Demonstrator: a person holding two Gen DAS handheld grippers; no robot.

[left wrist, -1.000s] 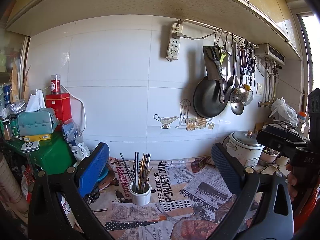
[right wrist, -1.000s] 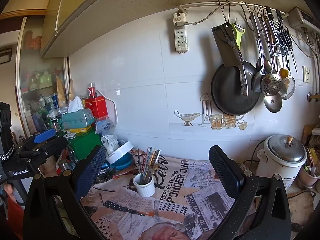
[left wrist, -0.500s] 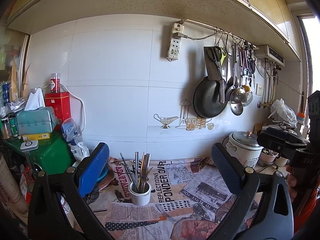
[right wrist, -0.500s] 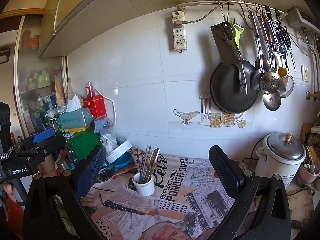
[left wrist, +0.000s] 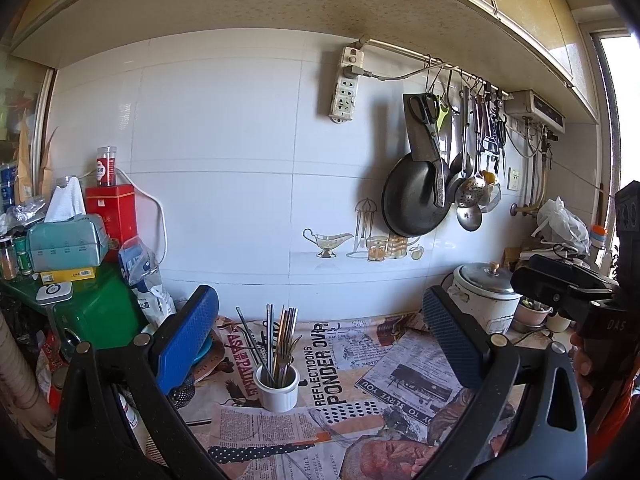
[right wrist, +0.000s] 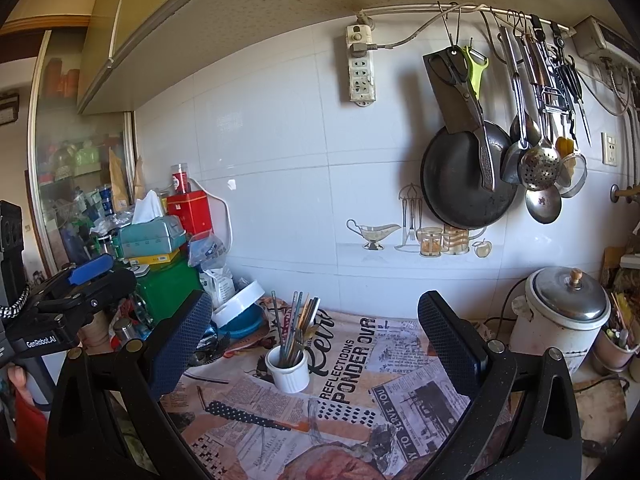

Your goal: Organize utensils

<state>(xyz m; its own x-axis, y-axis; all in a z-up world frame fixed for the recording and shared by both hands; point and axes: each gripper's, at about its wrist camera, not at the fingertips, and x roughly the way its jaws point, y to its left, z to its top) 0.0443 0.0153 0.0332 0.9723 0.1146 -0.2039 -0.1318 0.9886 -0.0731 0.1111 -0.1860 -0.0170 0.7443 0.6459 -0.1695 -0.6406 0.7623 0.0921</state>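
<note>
A small white cup [left wrist: 277, 388] [right wrist: 289, 369] stands on the newspaper-covered counter, with several metal chopsticks and utensils [left wrist: 280, 340] [right wrist: 298, 328] upright in it. My left gripper [left wrist: 320, 340] hangs open above the counter, the cup a little left of centre between its fingers and farther off. My right gripper [right wrist: 314, 338] is open too, held back from the cup, nothing between its pads. Each view shows the other gripper at its edge: the right one's body [left wrist: 576, 292] at right and the left one's body [right wrist: 68, 292] at left.
A black pan [right wrist: 466, 184], a cleaver, scissors, ladles and strainers hang from a wall rail. A white rice cooker [right wrist: 560, 312] stands at right. At left are a green box [left wrist: 100, 312], a tissue box [left wrist: 66, 240], a red tin and a blue-and-white bowl [right wrist: 240, 312].
Both grippers have drifted slightly; the view shifts a little. Nothing was gripped or released, and the cup has not moved.
</note>
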